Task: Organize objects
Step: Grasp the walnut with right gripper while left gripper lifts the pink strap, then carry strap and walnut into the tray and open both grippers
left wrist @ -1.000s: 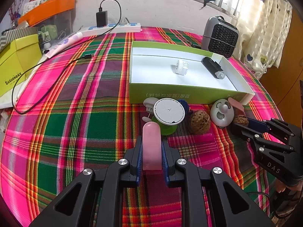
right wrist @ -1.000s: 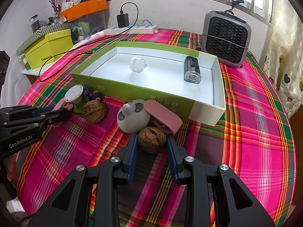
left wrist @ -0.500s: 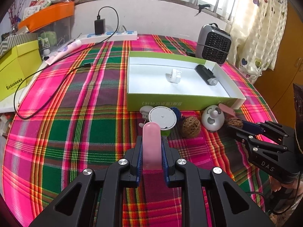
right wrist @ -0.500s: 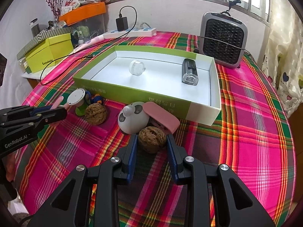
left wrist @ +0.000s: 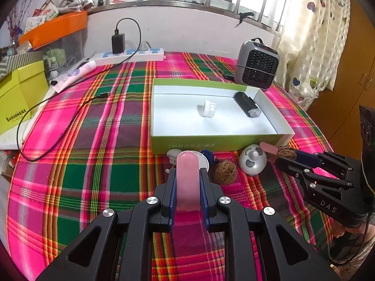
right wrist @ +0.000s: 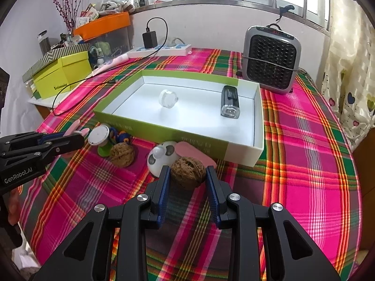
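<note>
The left hand-held gripper (left wrist: 187, 187) clamps a pale pink rounded bar (left wrist: 187, 182); the right hand-held gripper (right wrist: 188, 187) pinches a brown wrinkled walnut (right wrist: 188, 172), which could roll free over the green box's (right wrist: 164, 131) front edge.

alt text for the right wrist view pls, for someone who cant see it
The right gripper is shut on a walnut above a plaid tablecloth. Behind it an open green box holds a black flashlight and a clear round piece.

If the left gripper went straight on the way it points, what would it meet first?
Probably the round white-topped spool just beyond the pink piece in the left gripper; the green box lies behind. Depth is uncertain.
</note>
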A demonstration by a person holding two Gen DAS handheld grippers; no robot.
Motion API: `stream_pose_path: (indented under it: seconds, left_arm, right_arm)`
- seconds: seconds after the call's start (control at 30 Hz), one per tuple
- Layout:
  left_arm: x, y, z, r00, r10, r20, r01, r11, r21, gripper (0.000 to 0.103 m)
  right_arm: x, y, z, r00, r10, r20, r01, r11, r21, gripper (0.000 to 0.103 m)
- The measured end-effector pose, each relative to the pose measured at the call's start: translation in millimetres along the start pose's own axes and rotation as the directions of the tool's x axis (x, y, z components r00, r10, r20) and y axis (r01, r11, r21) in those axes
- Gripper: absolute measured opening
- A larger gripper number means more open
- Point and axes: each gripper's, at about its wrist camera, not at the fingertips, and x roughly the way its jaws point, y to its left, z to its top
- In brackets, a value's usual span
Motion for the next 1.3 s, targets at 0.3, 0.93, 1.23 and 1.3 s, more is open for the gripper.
stream_pose_path:
  seconds: [0.3, 0.93, 1.23, 1.3]
  left_arm:
    - [7, 0, 18, 1.0, -0.011, 0.002, 0.011, 1.0, 0.017, 0.016]
    - [46, -3, 67, 1.0, -0.029, 0.004, 0.029, 0.997, 0.064, 0.016]
    - [74, 2, 87, 0.999, -0.036, -0.026, 0.037, 0.998, 0.056, 0.016]
    - [80, 1, 92, 0.999, -0.034, -0.032, 0.036, 0.997, 0.064, 0.016]
  right_arm:
    - [1, 0, 14, 1.0, 0.005, 0.015, -0.005, 1.0, 0.0, 0.031]
    - [32, -3, 64, 1.0, 0.005, 0.019, -0.005, 1.0, -0.006, 0.031]
    - [60, -8, 85, 1.0, -0.003, -0.016, 0.003, 1.0, -0.007, 0.031]
    - [67, -10, 88, 1.0, -0.003, -0.026, 0.003, 1.0, -0.009, 0.031]
